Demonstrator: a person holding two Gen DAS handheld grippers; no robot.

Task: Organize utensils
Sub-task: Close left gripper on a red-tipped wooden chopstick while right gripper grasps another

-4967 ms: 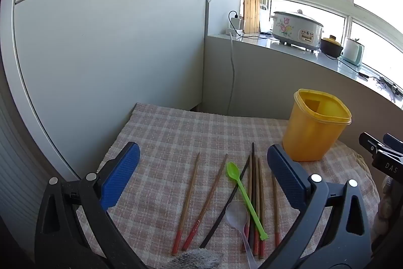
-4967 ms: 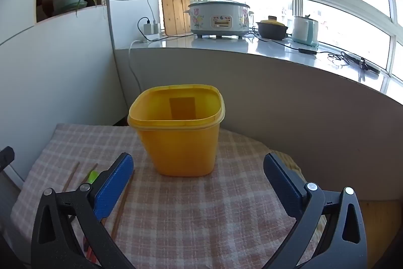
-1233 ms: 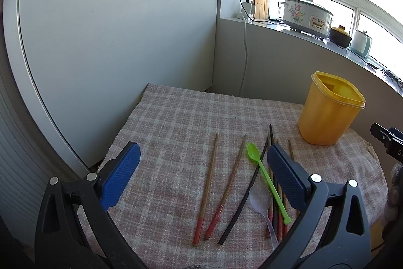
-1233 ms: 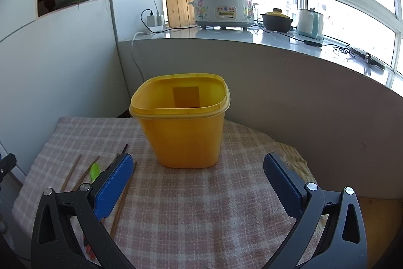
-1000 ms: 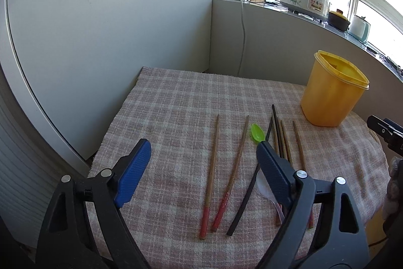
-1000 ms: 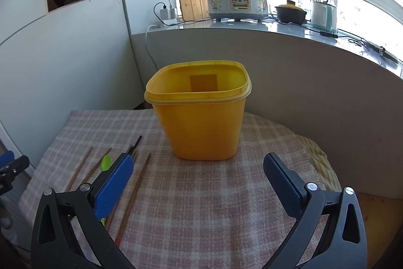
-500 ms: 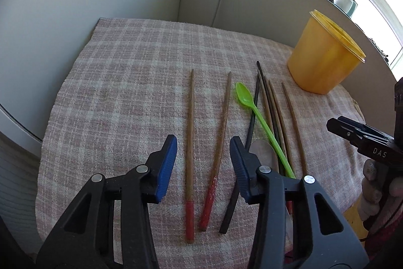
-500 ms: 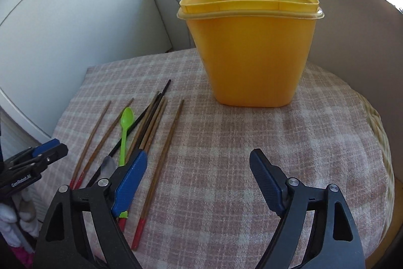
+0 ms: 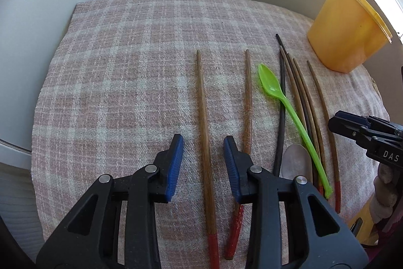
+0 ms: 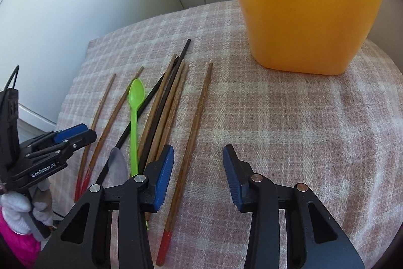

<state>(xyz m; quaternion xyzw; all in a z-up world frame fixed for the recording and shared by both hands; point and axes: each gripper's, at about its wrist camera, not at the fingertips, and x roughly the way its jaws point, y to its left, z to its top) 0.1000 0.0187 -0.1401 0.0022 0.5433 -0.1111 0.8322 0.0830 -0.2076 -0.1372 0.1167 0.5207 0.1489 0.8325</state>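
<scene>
Several wooden chopsticks with red ends, two black ones, a green spoon [image 9: 269, 82] [image 10: 136, 95] and a clear spoon [image 9: 297, 163] lie side by side on the checked cloth [image 9: 126, 82]. My left gripper [image 9: 204, 160] points down over the leftmost chopstick [image 9: 202, 102]. Its jaws are closing with the stick between them, and gaps show on both sides. My right gripper [image 10: 197, 168] straddles the rightmost chopstick [image 10: 197, 112]. Its jaws are closing too, and the pads are clear of the stick. The yellow container [image 9: 347, 24] [image 10: 302, 4] stands upright at the cloth's far right.
White walls rise behind and left of the table, with a cable hanging in the corner. The cloth's edge drops off at the left and near side. A gloved hand [image 10: 15, 208] holds the left gripper [image 10: 83, 132]. The right gripper [image 9: 338, 121] juts in over the rightmost sticks.
Both grippers have dropped toward the cloth and tipped downward. Their jaws have narrowed from wide open, and each now has one chopstick between its pads.
</scene>
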